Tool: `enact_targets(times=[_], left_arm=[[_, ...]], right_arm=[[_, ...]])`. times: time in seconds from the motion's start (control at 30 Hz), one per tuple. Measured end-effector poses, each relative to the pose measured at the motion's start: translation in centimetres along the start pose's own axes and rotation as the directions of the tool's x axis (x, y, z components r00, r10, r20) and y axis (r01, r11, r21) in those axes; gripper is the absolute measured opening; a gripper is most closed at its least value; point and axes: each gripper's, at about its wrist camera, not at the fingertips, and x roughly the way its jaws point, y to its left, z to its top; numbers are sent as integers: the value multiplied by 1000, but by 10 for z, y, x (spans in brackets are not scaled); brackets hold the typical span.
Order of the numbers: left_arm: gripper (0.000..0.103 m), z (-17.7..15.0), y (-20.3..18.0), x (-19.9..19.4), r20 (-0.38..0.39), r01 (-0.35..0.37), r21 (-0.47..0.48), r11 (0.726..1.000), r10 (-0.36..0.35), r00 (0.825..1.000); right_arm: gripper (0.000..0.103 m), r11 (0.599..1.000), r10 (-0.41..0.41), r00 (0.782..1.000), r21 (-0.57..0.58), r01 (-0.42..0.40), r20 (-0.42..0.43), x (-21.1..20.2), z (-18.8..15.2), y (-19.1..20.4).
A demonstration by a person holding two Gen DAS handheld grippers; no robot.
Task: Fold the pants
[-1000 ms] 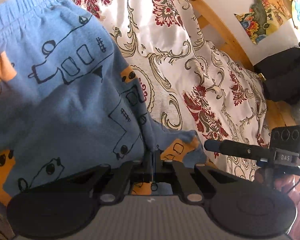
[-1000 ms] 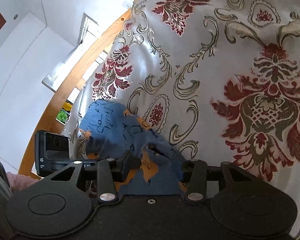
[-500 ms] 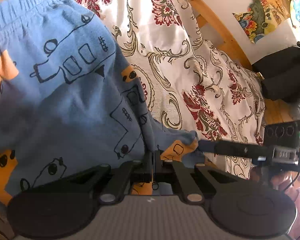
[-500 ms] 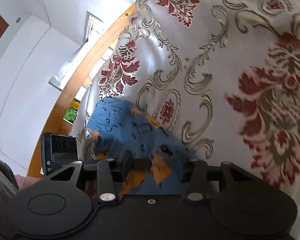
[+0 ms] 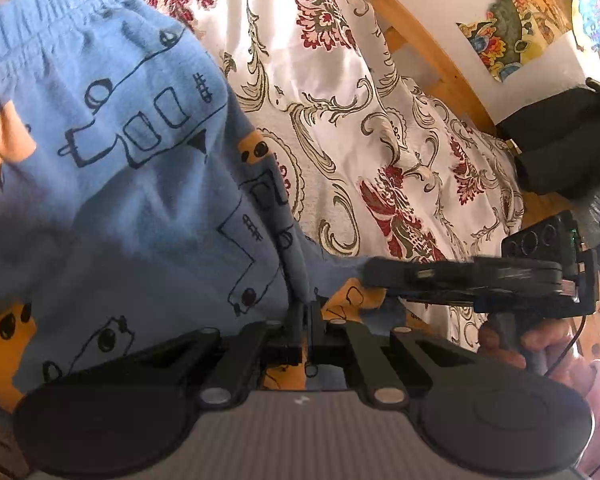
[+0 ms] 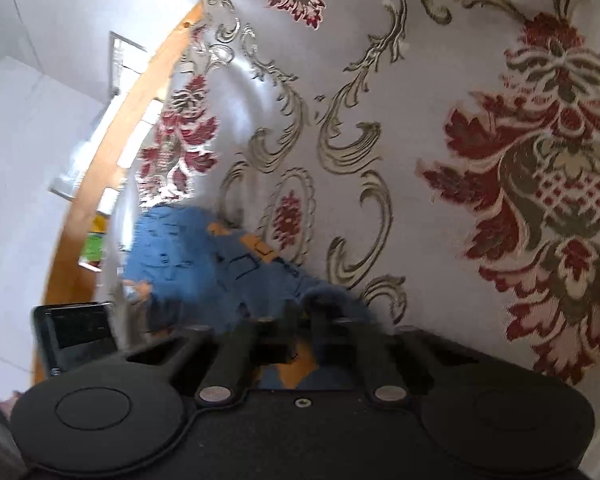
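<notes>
Blue pants with black doodles and orange patches lie on a floral bedspread, the elastic waistband at the upper left. My left gripper is shut on a fold of the fabric near the bottom middle. My right gripper comes in from the right and meets the cloth's edge beside the left one. In the right wrist view the right gripper is shut on a bunched blue edge of the pants, and the rest trails off to the left. The left gripper's body shows at lower left.
A wooden bed frame runs along the bedspread's far edge below a wall with colourful posters. A black bag sits at the right. A hand holds the right gripper's handle. Bare bedspread spreads to the right.
The right gripper's fingers, wide apart around the cloth before, have shut on the pants' edge. That gripper has also slid in closer to the left one. The left gripper kept its hold.
</notes>
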Motion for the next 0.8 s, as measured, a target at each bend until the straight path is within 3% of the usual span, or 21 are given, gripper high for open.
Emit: enact_targets(times=[0.17, 0.3, 0.43, 0.5, 0.57, 0.63, 0.73, 0.8], left_arm=[[2, -3, 10, -8, 6, -15, 3, 1000, 15, 1000], [3, -9, 17, -15, 12, -31, 18, 999, 31, 999], [3, -10, 18, -20, 11, -41, 40, 998, 40, 999], [3, -9, 14, -23, 6, -56, 58, 997, 56, 998], [5, -9, 9, -28, 12, -91, 107, 990, 90, 996], [10, -8, 4, -33, 28, -120, 150, 981, 117, 993], [14, -7, 0, -36, 29, -140, 171, 975, 137, 990], [14, -7, -2, -35, 24, -154, 182, 971, 153, 988]], right_arm=[[4, 999, -36, 993, 7, 35, 113, -28, 22, -3], [4, 995, -88, 994, -32, 91, 64, -16, 33, -13], [6, 998, -70, 998, -5, 70, 6, -15, 42, -29], [55, 988, -144, 988, -55, 148, 62, -32, 42, -21], [56, 980, -162, 981, -99, 173, 109, -51, 40, -11], [56, 988, -96, 987, -108, 110, 127, -62, 31, 0], [56, 995, 9, 998, -104, -3, 61, -47, 8, 10], [55, 998, -14, 1000, -60, 14, 7, -28, -9, 0]])
